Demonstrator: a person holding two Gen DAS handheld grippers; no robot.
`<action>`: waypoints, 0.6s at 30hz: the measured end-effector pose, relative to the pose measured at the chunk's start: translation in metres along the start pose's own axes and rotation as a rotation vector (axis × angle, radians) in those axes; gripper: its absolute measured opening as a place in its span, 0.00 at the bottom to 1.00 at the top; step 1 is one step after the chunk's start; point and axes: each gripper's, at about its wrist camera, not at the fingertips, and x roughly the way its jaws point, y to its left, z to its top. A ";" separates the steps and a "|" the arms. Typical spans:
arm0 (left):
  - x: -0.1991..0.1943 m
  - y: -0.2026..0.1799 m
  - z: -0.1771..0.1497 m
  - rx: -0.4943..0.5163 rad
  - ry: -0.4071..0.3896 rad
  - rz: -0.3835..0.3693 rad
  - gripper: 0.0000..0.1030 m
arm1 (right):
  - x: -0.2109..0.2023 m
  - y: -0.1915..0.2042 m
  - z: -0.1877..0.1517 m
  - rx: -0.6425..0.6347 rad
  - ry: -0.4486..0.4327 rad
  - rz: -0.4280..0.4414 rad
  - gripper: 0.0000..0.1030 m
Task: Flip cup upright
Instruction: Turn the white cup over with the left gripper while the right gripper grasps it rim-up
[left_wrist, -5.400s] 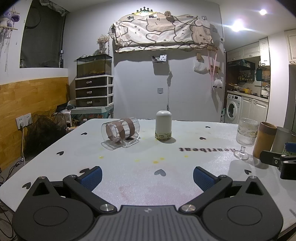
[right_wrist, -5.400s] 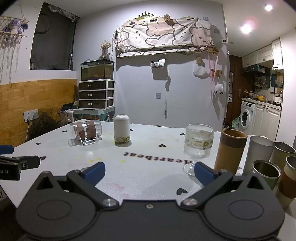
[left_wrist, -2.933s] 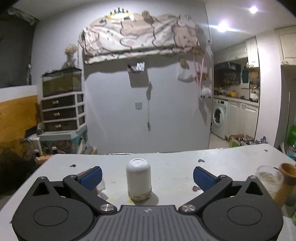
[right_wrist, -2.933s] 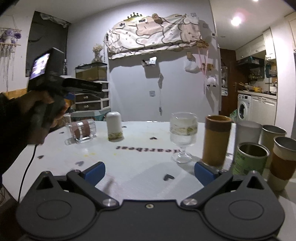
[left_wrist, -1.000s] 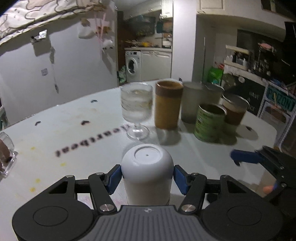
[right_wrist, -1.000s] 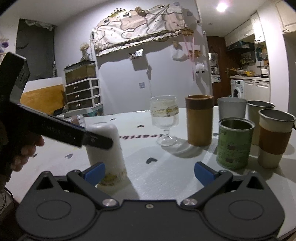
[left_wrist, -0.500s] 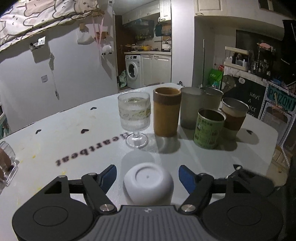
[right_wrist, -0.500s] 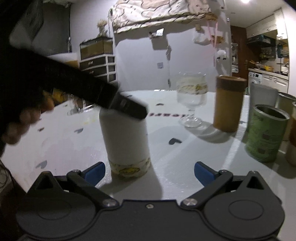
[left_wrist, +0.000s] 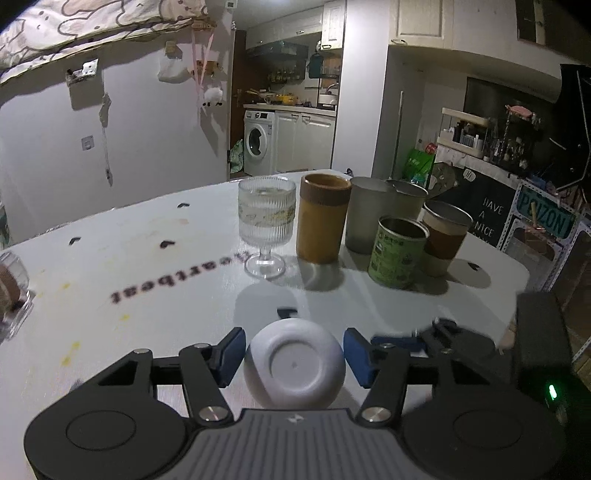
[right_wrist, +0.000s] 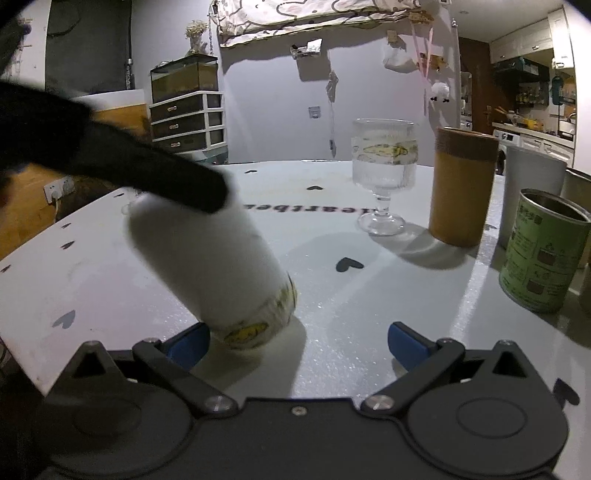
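Cup (right_wrist: 207, 266): you see white, with a yellow printed band near its rim.
Tabletop (left_wrist: 155, 266): white, with small dark hearts and dark lettering.
Tin (left_wrist: 397, 251): green label.
Tall tumbler (left_wrist: 321, 218): mustard brown.
Your gripper pads (right_wrist: 404, 339): blue on black.

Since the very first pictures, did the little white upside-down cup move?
Yes. The white upside-down cup has come toward the ribbed stemmed glass, away from the drawers. It now tilts between the left gripper fingers.
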 end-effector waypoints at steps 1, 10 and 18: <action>-0.003 0.000 -0.005 -0.005 0.003 -0.003 0.57 | 0.000 -0.001 0.000 0.004 0.001 -0.006 1.00; -0.001 0.002 -0.053 -0.103 0.022 0.008 0.57 | -0.008 -0.008 -0.005 0.000 0.019 -0.070 1.00; -0.004 0.003 -0.066 -0.149 -0.023 0.027 0.57 | -0.031 -0.023 0.015 0.094 0.010 -0.065 1.00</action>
